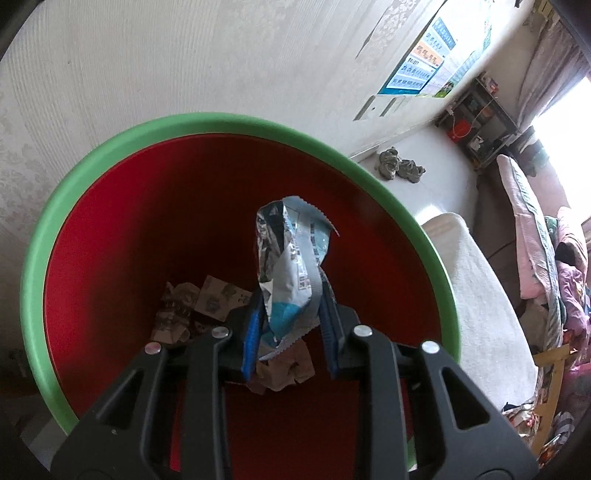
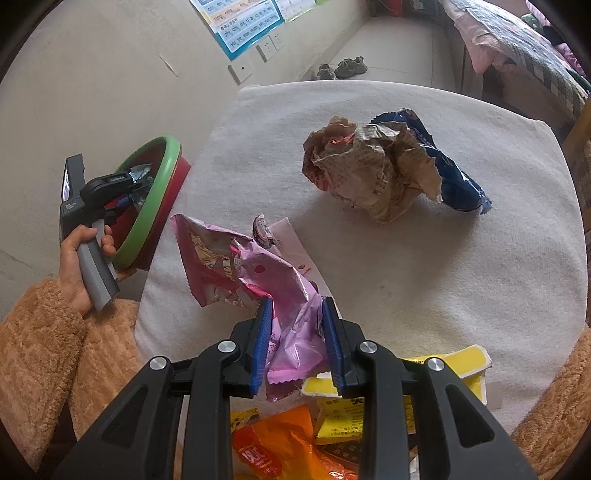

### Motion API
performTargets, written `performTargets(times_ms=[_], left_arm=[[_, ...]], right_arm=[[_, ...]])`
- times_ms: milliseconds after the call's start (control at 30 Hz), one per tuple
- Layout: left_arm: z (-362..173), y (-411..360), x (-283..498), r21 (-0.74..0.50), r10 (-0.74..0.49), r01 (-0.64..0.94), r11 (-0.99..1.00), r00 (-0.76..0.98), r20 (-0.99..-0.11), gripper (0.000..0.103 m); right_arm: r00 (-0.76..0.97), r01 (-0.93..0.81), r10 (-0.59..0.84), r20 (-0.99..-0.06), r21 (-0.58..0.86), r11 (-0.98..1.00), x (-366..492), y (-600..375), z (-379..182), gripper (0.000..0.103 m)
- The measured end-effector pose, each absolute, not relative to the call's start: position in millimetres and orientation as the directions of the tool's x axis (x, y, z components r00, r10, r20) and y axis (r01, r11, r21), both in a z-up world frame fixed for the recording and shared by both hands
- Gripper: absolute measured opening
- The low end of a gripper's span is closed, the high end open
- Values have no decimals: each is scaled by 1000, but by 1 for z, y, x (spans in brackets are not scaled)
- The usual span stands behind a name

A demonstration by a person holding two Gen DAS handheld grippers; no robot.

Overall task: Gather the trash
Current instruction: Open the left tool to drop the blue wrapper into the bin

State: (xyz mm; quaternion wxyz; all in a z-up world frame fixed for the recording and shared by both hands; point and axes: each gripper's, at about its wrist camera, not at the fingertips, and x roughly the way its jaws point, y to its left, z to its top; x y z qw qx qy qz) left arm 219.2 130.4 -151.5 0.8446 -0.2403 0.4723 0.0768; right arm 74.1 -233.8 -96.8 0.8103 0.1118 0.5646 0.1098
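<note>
Both tongs grip wrappers.
Left tongs point(image 1: 291, 325) clamp a silver-blue wrapper point(image 1: 291, 266) over the red bin point(image 1: 110, 206); right tongs point(image 2: 297, 345) pinch a pink wrapper point(image 2: 288, 317), frame centre.

Glossy foil wrapper point(image 1: 291, 266), smooth plastic bin point(image 1: 110, 155), nubby cloth point(image 2: 406, 258).

A pair of shoes point(image 2: 342, 67) sits on the floor below the wall poster point(image 2: 240, 22); wall sockets point(image 2: 270, 46) sit just under it.

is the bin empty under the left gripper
No, crumpled wrappers already lie at the bottom of the red bin, below the blue and silver packet clamped in the left gripper.
</note>
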Motion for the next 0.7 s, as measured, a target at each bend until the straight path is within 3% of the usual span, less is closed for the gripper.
performTargets(times_ms=[233, 433, 700], left_arm=[[-151, 128, 215, -349, -109, -350, 869, 554, -825, 32], [-153, 127, 211, -357, -119, -346, 868, 553, -825, 46], [-147, 142, 206, -441, -127, -378, 814, 625, -770, 57]], right_arm=[[367, -124, 338, -867, 314, 941, 86, -209, -79, 27], [363, -164, 355, -862, 315, 935, 91, -191, -75, 27], [365, -142, 387, -847, 360, 922, 111, -185, -71, 27]])
